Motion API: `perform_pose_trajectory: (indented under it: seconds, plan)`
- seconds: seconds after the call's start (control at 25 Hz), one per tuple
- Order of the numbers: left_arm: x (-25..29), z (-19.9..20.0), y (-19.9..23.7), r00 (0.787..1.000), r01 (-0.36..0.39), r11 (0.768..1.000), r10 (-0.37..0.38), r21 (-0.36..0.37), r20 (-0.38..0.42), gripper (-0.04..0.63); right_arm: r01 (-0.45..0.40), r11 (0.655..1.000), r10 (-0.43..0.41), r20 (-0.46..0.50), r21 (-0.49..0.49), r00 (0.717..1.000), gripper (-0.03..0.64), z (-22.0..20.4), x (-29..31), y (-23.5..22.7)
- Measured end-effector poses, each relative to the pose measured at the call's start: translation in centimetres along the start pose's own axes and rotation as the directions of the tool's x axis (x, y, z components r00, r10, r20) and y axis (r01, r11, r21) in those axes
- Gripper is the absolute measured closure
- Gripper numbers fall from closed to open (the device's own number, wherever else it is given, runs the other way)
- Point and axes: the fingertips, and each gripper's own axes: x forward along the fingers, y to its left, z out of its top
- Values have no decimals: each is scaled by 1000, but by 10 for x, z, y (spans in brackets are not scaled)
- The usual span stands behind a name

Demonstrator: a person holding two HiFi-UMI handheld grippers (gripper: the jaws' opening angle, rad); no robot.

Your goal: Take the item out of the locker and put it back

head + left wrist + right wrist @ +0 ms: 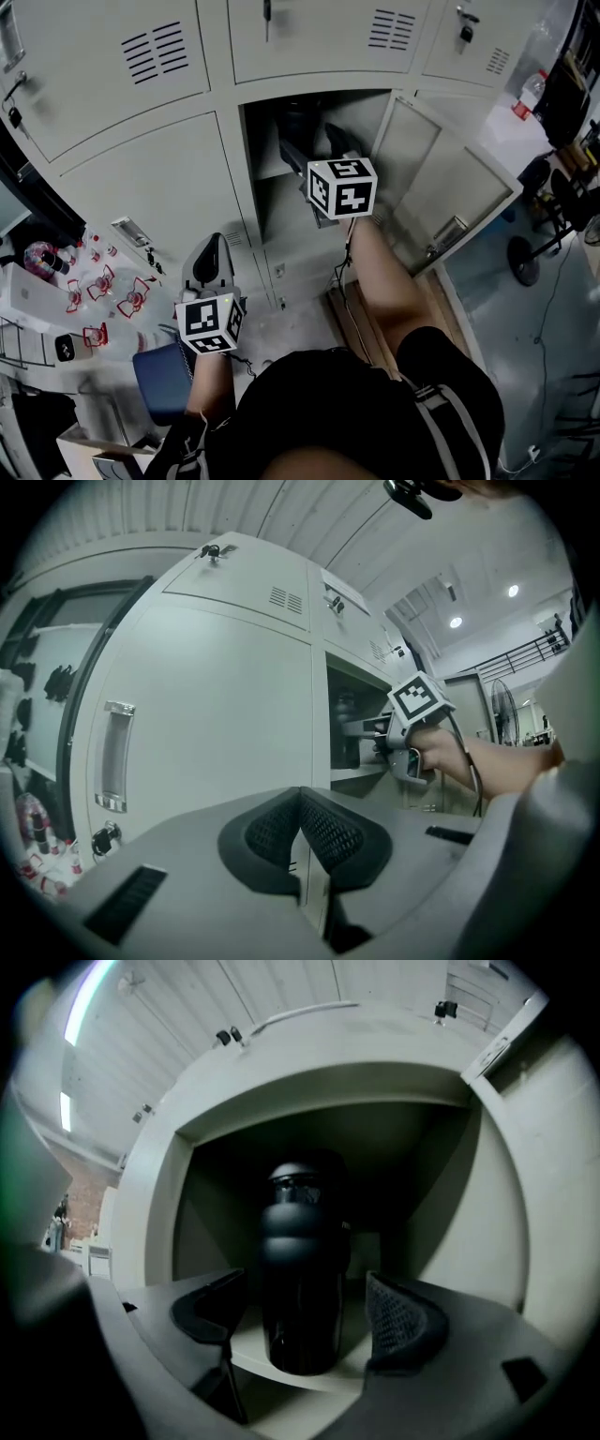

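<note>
A black bottle [300, 1279] stands upright on the shelf [281, 1365] inside the open locker compartment [281, 141]. My right gripper [302, 1288] reaches into that compartment with its jaws on either side of the bottle; a gap shows at each pad, so it is open. In the head view the right gripper [319, 155] points into the dark opening, and the bottle is hidden there. My left gripper [211, 255] hangs lower left, in front of a closed locker door, and holds nothing. Its pads [281, 832] meet, so it is shut.
The locker door [441, 178] swings out to the right of my right arm. A closed door with a metal handle [114, 757] fills the left. A table with small red items [103, 291] and a blue seat [159, 375] stand at left; a floor fan [530, 253] at right.
</note>
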Motion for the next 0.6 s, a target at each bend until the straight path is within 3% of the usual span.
perform_pose_trajectory:
  seconds: [0.08, 0.28, 0.4, 0.6]
  plan:
    - [4, 2, -6, 1000, 13, 1000, -13, 2, 4, 581, -10, 1000, 9, 47, 10, 999, 244, 7, -22, 3]
    - [14, 4, -29, 998, 59, 998, -59, 5, 3, 581, 84, 996, -83, 178, 3, 981, 604, 14, -85, -3]
    - [21, 6, -39, 997, 81, 997, -82, 13, 4, 581, 74, 997, -76, 183, 14, 980, 604, -1, -105, 2]
    - [30, 10, -53, 994, 107, 994, -107, 26, 6, 581, 3, 998, -10, 113, 64, 994, 606, -46, -121, 18]
